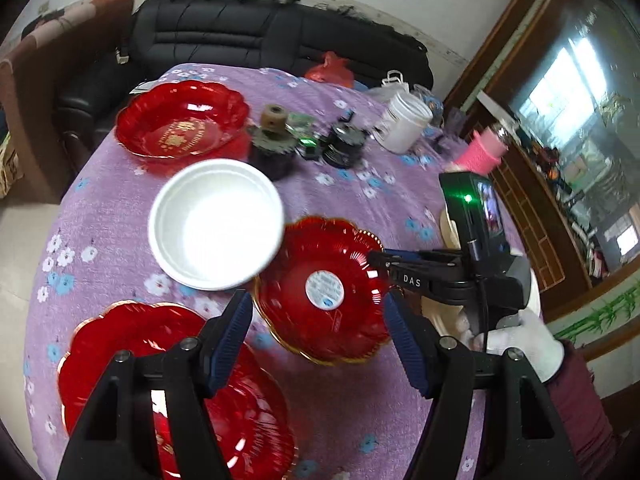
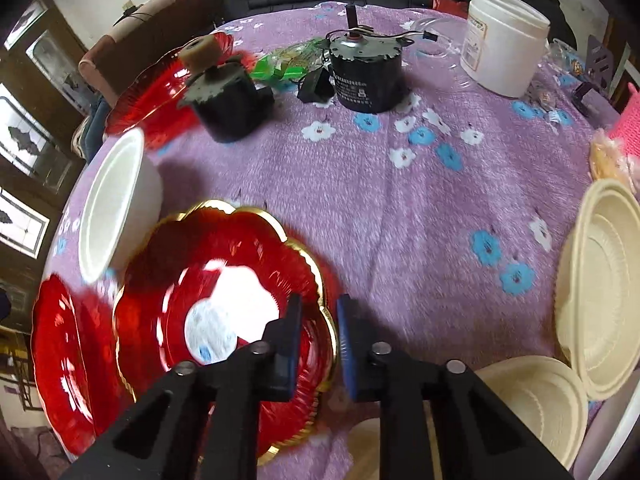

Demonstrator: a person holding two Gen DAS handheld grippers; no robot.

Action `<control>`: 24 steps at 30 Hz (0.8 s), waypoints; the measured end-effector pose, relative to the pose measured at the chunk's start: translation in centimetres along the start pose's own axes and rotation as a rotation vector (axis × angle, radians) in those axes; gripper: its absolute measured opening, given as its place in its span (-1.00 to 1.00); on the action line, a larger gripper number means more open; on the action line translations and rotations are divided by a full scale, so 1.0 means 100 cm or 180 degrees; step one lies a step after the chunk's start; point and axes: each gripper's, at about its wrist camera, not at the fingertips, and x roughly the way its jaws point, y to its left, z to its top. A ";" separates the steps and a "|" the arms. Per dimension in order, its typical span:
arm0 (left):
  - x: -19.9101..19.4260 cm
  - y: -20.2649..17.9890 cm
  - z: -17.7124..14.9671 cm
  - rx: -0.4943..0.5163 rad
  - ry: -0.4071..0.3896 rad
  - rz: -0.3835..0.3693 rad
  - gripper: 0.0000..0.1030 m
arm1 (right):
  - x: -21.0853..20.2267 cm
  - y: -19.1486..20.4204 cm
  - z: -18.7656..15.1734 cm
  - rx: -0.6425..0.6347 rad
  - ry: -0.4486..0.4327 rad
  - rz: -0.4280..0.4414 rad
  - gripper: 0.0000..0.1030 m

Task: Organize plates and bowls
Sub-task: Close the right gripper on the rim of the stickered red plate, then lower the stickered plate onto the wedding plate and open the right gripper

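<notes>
The gold-rimmed red bowl [image 2: 224, 316] is pinched at its rim by the right gripper [image 2: 318, 344]; the left gripper [image 1: 318, 340] is held spread and empty. Stacking onto the near red plate [image 1: 168, 384] is judged the step in hand, so a carry leftward is called for.

A gold-rimmed scalloped red plastic plate [image 2: 224, 312] hangs tilted at centre, a round white foam bowl [image 1: 216, 224] at ten o'clock, another red scalloped plate [image 1: 176, 392] at seven.

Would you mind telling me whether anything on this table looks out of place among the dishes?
Yes: two black motors and a green circuit board sit at the table's far side among plates and bowls; they are hardware, not tableware.
</notes>
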 end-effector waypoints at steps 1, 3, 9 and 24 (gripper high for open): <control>0.005 -0.006 -0.003 0.0027 0.0013 0.0053 0.31 | -0.002 -0.001 -0.003 -0.0022 0.0005 0.0000 -0.71; 0.014 -0.014 -0.006 0.0053 0.0022 0.0171 0.31 | -0.007 -0.004 -0.012 -0.0056 0.0020 0.0000 -0.75; 0.043 -0.028 -0.014 0.0145 0.0123 0.0444 0.31 | -0.029 -0.019 -0.039 -0.0171 -0.0041 -0.0178 -0.75; 0.126 -0.016 -0.015 -0.0308 0.0746 0.0353 -0.17 | -0.031 -0.039 -0.045 -0.0070 -0.0040 -0.0159 -0.75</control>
